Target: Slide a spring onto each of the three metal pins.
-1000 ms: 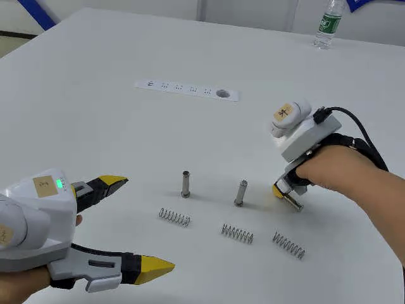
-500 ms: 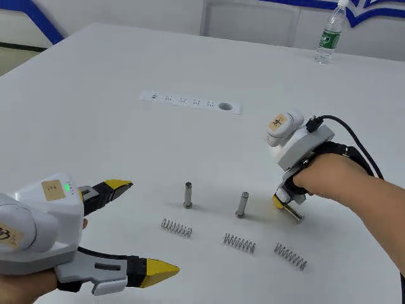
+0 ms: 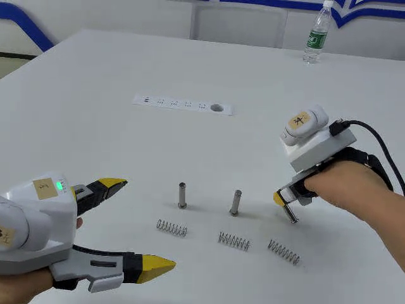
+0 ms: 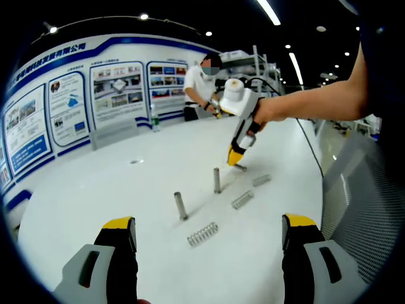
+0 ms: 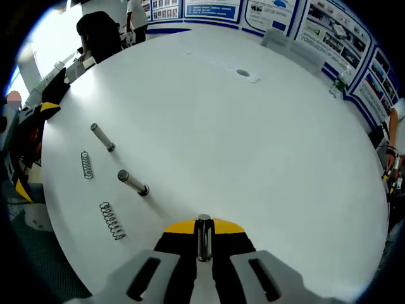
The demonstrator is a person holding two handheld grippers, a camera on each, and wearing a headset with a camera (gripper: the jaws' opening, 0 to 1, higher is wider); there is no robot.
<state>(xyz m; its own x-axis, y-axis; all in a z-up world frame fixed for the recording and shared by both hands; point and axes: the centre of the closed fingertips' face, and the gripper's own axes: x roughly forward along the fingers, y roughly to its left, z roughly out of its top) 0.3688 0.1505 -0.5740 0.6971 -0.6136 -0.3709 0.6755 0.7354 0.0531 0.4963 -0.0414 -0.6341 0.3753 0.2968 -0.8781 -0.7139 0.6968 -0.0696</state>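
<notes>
Two metal pins stand upright on the white table, the left pin point(image 3: 182, 195) point(image 4: 181, 206) and the middle pin point(image 3: 236, 202) point(image 4: 217, 180). A third pin point(image 3: 290, 213) point(image 5: 203, 237) is tilted, its tip near the table, with my right gripper point(image 3: 283, 199) point(image 5: 203, 229) shut on it. Three springs lie flat in front of the pins: left spring point(image 3: 172, 228) point(image 4: 202, 234), middle spring point(image 3: 234, 240) point(image 4: 242, 199), right spring point(image 3: 283, 251) point(image 4: 261, 180). My left gripper point(image 3: 136, 225) point(image 4: 209, 225) is open and holds nothing, at the near left, apart from the springs.
A white power strip point(image 3: 182, 104) lies further back on the table point(image 3: 95, 126). A water bottle point(image 3: 314, 31) stands at the far edge. A black cable runs from the right gripper along the person's arm. People stand in the background of the gripper views.
The head camera has shifted. The right gripper has turned slightly and moved a little right, so the held pin stands steeper. The left gripper stays open in place.
</notes>
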